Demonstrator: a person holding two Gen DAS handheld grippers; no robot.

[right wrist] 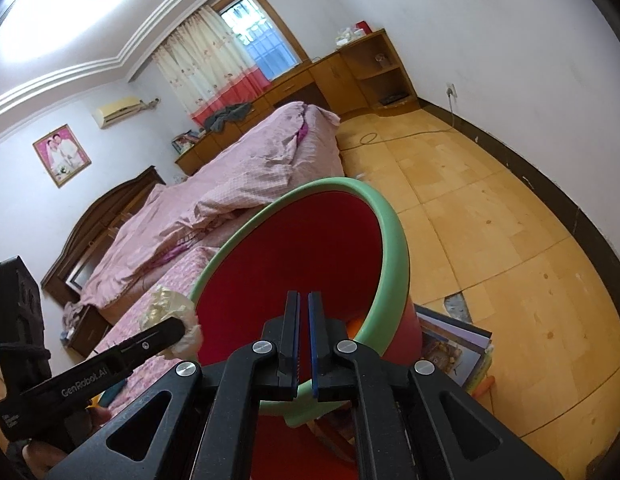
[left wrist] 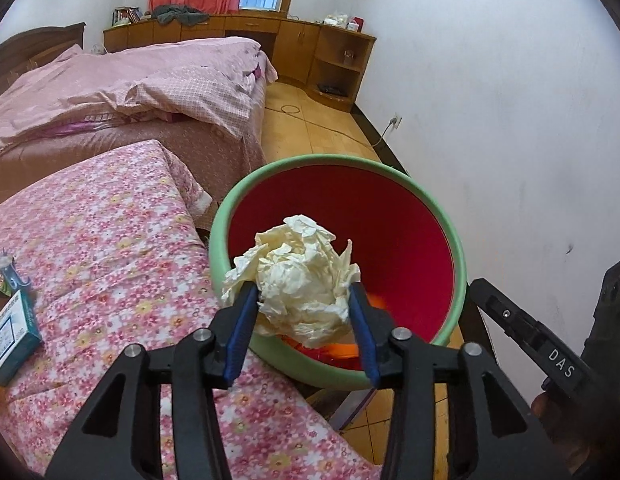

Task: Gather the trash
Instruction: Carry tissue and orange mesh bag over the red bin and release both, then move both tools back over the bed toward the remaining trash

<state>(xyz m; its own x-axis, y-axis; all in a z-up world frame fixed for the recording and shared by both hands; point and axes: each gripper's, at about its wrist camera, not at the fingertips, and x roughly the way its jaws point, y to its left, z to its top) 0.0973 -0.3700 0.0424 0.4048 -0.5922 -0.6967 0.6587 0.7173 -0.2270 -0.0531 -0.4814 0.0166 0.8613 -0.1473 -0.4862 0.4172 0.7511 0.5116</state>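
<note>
A crumpled ball of cream paper (left wrist: 298, 280) sits between the blue pads of my left gripper (left wrist: 302, 286), which is shut on it. The ball hangs over the mouth of a red bin with a green rim (left wrist: 310, 160), above orange scraps (left wrist: 341, 348) at its bottom. The right wrist view shows the same paper (right wrist: 166, 304) at the left gripper's tip, just outside the bin's rim (right wrist: 349, 184). My right gripper (right wrist: 304, 294) is shut, its fingers reaching over the near rim into the bin. I cannot tell whether it pinches the rim. Its tip (left wrist: 475, 282) shows beside the bin's right edge.
A table with a pink floral cloth (left wrist: 110, 260) stands left of the bin, with a teal box (left wrist: 14, 336) on it. Behind is a bed (left wrist: 130, 92) with pink covers. A stack of books (right wrist: 453, 344) lies on the yellow floor (right wrist: 489, 220) beside the bin.
</note>
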